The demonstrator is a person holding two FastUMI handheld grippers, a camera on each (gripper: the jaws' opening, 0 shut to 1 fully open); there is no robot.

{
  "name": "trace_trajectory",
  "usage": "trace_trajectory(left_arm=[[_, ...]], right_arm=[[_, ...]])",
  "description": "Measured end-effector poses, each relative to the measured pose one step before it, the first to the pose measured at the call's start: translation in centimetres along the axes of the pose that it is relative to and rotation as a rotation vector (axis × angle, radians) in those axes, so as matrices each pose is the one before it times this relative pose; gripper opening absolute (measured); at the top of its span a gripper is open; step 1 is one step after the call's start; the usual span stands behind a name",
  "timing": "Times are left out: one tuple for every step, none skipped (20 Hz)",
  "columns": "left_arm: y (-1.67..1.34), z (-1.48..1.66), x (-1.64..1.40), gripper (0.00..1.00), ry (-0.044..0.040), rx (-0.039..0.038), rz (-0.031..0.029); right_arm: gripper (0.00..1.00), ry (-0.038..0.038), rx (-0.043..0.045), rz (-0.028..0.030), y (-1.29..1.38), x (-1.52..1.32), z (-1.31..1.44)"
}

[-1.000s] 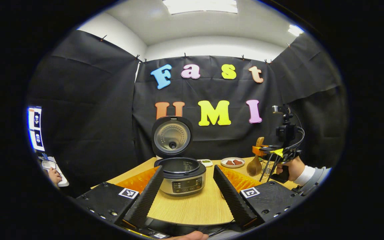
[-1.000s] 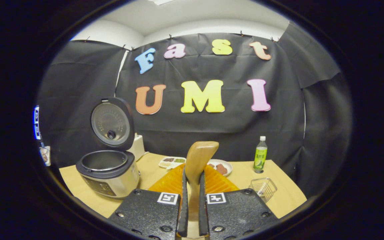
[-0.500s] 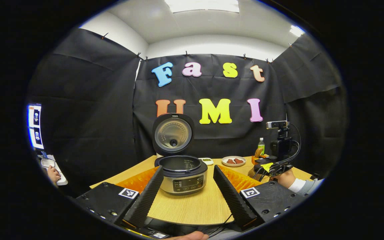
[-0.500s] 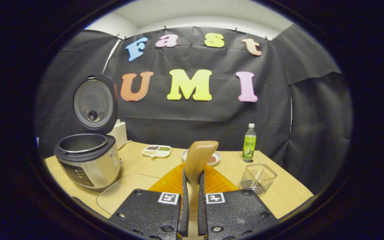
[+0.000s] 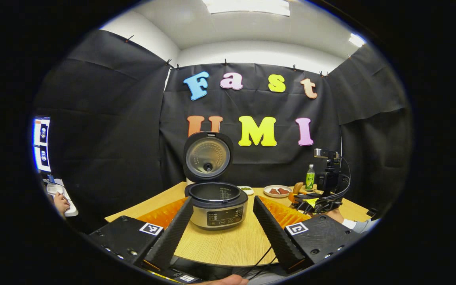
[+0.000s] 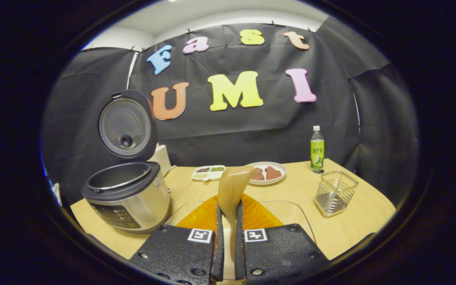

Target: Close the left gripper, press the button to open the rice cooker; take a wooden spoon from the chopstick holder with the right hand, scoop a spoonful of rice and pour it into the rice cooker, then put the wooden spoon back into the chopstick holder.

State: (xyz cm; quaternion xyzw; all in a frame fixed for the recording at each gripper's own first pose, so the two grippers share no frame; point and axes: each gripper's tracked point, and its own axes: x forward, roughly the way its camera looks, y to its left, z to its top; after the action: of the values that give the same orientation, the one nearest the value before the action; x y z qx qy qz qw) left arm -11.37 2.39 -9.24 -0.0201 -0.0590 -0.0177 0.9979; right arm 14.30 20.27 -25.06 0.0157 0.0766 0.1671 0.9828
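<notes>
The cooker [image 6: 127, 196] stands open, lid [image 6: 126, 124] upright, pot bare of rice as far as shows. The right gripper [image 6: 228, 237] has its fingers pressed on the spoon [image 6: 231, 190] handle, bowl end up and forward. Beneath it lies a clear glass dish [image 6: 291, 211] on the table [image 6: 354, 213]; whether it holds rice cannot be told. The holder [image 6: 335, 192] stands empty to the right, near the bottle [image 6: 317, 148].

The left gripper [image 5: 222, 225] is wide open, holds nothing, and frames the cooker [image 5: 217, 204] from in front.

Risks, as judged:
- The grip sits low on a smooth handle; the spoon may twist during scooping.
- A tilted carry may spill rice short of the pot.
- The glass dish may slide under a push.
- The light wire holder may tip when the spoon returns.
</notes>
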Motion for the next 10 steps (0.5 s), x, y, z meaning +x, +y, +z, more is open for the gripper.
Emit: trace_trajectory(left_arm=[[-0.011, -0.204, -0.101, 0.97, 0.00301, -0.00076, -0.00418], [0.041, -0.144, -0.007, 0.97, 0.00136, 0.00105, -0.00255], [-0.053, -0.094, 0.037, 0.97, 0.00299, 0.00405, -0.00275], [0.116, 0.001, 0.076, 0.97, 0.00204, 0.00664, -0.00039], [0.159, 0.002, -0.056, 0.97, 0.00192, 0.00769, 0.00316], [0.146, 0.038, 0.010, 0.97, -0.00080, 0.00723, 0.00225], [-0.029, 0.003, 0.013, 0.97, -0.00207, 0.00449, -0.00032], [-0.102, 0.085, 0.056, 0.97, -0.00264, 0.00055, 0.00016], [0.078, -0.009, 0.028, 0.97, 0.00015, -0.00355, -0.00068], [-0.038, -0.042, 0.163, 0.97, 0.00146, -0.00463, -0.00244]], right_arm=[[0.16, 0.00863, 0.02867, 0.02468, 0.672, -0.030, -0.057], [0.16, 0.00677, 0.02866, 0.01981, 0.461, -0.123, -0.188], [0.16, 0.00482, 0.02664, 0.01331, 0.236, -0.103, 0.005], [0.16, 0.00413, 0.02479, 0.01009, 0.131, -0.005, 0.039], [0.16, 0.00643, 0.02752, 0.00795, -0.055, 0.019, 0.055], [0.16, 0.00856, 0.04332, 0.01191, -0.122, -0.071, -0.021], [0.16, 0.01325, 0.06640, 0.02233, -0.051, -0.042, 0.038], [0.16, 0.01879, 0.07563, 0.02179, -0.050, 0.065, -0.033], [0.16, 0.01747, 0.06945, 0.01198, -0.248, 0.050, 0.089], [0.16, 0.01705, 0.06307, 0.00501, -0.530, -0.024, 0.062]])
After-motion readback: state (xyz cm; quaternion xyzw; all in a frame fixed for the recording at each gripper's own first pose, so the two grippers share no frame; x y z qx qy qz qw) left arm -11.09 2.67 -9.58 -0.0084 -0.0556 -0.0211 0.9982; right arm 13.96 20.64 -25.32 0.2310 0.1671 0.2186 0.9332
